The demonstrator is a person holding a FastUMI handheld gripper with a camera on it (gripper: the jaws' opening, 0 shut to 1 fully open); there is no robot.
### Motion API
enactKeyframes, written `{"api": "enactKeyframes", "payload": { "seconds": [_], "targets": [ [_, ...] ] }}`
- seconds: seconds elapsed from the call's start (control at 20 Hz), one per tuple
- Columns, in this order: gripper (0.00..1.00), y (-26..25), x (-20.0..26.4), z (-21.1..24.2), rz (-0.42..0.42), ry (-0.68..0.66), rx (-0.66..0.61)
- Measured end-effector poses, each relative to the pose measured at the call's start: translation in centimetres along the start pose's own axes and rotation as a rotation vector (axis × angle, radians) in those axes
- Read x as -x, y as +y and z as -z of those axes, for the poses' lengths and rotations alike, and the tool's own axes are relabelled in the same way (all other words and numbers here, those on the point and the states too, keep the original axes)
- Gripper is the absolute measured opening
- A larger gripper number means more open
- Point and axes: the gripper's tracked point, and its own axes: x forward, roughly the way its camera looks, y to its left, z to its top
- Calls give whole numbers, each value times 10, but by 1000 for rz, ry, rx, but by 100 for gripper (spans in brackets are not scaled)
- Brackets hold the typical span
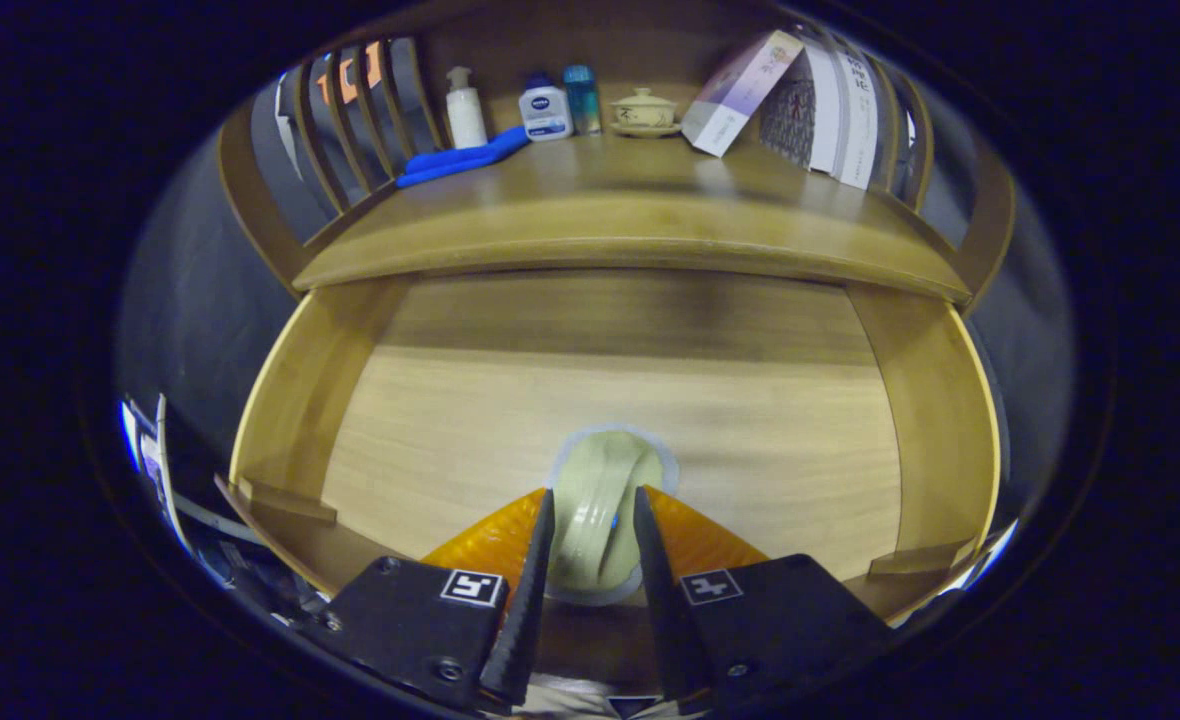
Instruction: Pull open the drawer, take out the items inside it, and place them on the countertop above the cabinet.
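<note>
**Your gripper pinches the pale cup in the open drawer**

Your gripper [593,500] has a pale round cup [600,500] between its two fingers. Both fingers press on its sides. The cup sits low in the open drawer [280,400], near the drawer's front. On the countertop [630,215] above the drawer stand a white pump bottle [465,108], a white bottle [545,110] that says NIVEA, a teal bottle [582,98], a small lidded tea cup [644,110], a leaning box [740,90] and a blue cloth [460,160]. The box's words are too small to read.
</note>
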Motion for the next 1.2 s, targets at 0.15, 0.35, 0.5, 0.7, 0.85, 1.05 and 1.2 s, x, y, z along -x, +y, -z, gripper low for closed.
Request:
{"api": "enactKeyframes", "payload": {
  "seconds": [0.15, 0.35, 0.5, 0.7, 0.85, 1.05, 1.2],
  "targets": [
    [37, 5, -6, 0, -34, 27, -55],
    [21, -6, -1, -8, -25, 6, -88],
    [19, -12, 17, -21, -18, -33, -106],
    [19, -10, 53, -43, -47, -80, -88],
    [19, -13, 76, -67, -33, -127, -64],
    [19, -11, 98, -104, -10, -165, -41],
    [19, -4, 100, -130, 5, -172, -29]
  ]
}}
